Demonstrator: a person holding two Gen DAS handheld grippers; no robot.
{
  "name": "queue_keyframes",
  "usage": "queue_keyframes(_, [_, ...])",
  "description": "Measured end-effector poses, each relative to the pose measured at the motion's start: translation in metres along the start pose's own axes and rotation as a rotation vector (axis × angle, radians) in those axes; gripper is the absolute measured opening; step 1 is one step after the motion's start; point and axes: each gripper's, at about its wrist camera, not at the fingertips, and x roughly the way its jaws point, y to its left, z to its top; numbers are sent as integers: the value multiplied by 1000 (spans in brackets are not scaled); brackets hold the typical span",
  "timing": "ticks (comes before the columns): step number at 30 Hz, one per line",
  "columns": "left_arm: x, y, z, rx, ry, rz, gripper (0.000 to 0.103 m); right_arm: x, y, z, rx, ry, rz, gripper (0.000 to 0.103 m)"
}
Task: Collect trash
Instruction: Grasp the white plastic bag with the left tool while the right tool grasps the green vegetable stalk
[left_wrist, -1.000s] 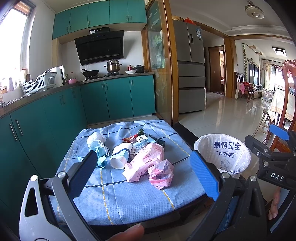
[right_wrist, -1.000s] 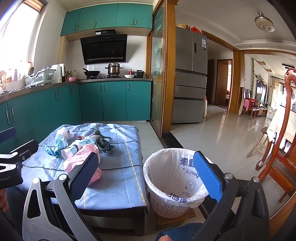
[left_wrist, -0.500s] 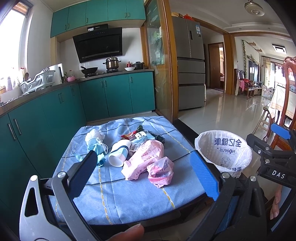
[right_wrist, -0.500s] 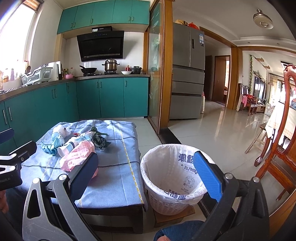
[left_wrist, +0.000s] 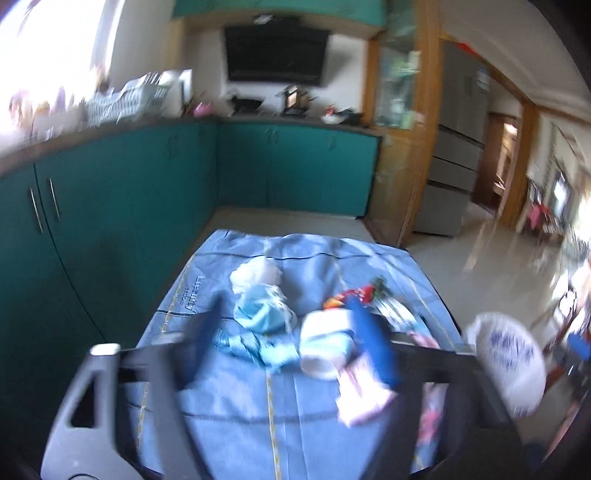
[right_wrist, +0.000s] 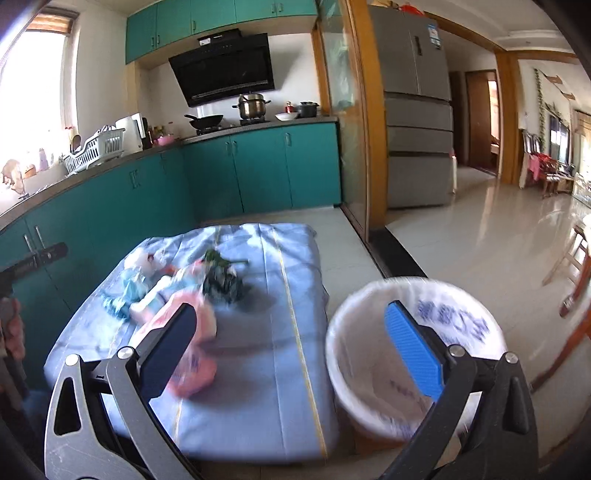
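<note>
Trash lies on a low table under a blue cloth (left_wrist: 229, 435): a white tissue wad (left_wrist: 255, 275), a blue face mask (left_wrist: 264, 314), a white paper cup (left_wrist: 325, 347) on its side, a red snack wrapper (left_wrist: 351, 295) and pink wrappers (left_wrist: 362, 395). My left gripper (left_wrist: 291, 343) hovers over the near part of the table. Its jaws are closing, the mask and cup show between the fingers, and the pads touch nothing. My right gripper (right_wrist: 291, 350) stands open and empty between a pink wrapper (right_wrist: 195, 365) and the white-lined bin (right_wrist: 417, 354). A dark green wrapper (right_wrist: 221, 280) lies farther back.
The bin (left_wrist: 506, 365) stands on the floor at the table's right edge. Teal cabinets (right_wrist: 258, 173) run along the left and back walls. A fridge (right_wrist: 417, 110) and a wooden door frame stand to the right, with tiled floor (right_wrist: 480, 240) beyond. The left view is blurred.
The left gripper swung left and closer over the table, and its jaws narrowed. The right gripper moved forward, so the table and bin look nearer. No trash has shifted.
</note>
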Motion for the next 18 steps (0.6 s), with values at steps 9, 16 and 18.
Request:
queue_keyframes(9, [153, 49, 25, -111, 216, 77, 74, 152, 38, 55, -101, 130, 113, 100])
queue_keyframes(16, [241, 41, 33, -89, 371, -4, 87, 219, 42, 71, -6, 209, 246, 100])
queue_keyframes(18, [259, 40, 27, -110, 415, -16, 71, 234, 47, 74, 18, 247, 292, 100])
